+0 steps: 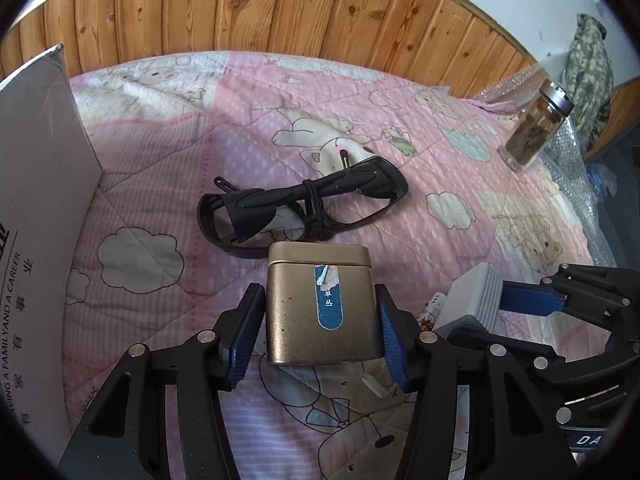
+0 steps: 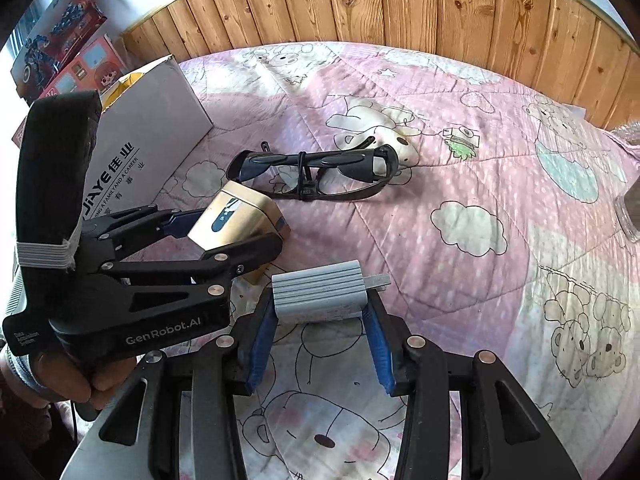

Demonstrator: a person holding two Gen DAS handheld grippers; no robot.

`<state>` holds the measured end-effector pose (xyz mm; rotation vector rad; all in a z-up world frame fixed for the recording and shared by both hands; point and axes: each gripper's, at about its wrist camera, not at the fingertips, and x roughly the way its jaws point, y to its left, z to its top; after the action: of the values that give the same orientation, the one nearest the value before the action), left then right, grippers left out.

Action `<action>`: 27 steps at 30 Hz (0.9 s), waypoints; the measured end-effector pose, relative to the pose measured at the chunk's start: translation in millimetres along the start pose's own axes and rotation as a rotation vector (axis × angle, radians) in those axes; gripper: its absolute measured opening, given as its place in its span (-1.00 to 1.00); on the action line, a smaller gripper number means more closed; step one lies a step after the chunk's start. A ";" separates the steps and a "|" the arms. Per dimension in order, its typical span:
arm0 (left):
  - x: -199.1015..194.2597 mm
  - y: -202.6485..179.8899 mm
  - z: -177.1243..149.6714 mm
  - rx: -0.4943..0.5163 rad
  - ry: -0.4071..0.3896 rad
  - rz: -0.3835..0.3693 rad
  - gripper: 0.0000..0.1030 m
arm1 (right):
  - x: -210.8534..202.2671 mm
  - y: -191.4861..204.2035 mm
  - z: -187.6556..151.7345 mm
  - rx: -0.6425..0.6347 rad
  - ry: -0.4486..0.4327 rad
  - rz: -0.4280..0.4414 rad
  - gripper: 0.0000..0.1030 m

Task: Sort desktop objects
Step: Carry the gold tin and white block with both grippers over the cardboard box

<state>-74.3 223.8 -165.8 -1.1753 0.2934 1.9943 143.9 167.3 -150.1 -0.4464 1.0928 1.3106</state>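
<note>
A gold tin (image 1: 320,312) with a blue label lies on the pink quilt (image 1: 200,152), label up. My left gripper (image 1: 318,286) straddles it, open, with its blue pads close beside the tin's two sides. The right wrist view shows the same tin (image 2: 236,220) between those fingers. My right gripper (image 2: 320,300) is shut on a grey ribbed plug adapter (image 2: 320,292), held off the quilt just right of the tin; the adapter (image 1: 476,292) also shows in the left wrist view. Black safety glasses (image 1: 304,208) lie folded just beyond the tin.
A white cardboard box (image 1: 40,200) stands at the left, its flap open (image 2: 120,84). A glass jar (image 1: 536,128) with a metal lid stands far right, near bubble wrap (image 1: 568,160). A wooden wall (image 1: 280,12) runs behind. A person's hand (image 2: 60,384) grips the left tool.
</note>
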 end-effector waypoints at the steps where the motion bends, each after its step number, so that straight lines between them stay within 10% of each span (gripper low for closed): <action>1: -0.6 0.7 0.0 -0.005 -0.002 -0.001 0.06 | -1.0 0.2 0.1 -0.001 -0.002 0.001 -0.14; 27: -121.9 13.9 -1.0 -0.046 -0.119 0.087 0.02 | -62.4 55.5 8.6 0.013 -0.124 0.031 -0.14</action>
<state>-51.9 151.7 -69.1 -1.0831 0.2432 2.1476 103.6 155.0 -77.5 -0.3354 1.0077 1.3395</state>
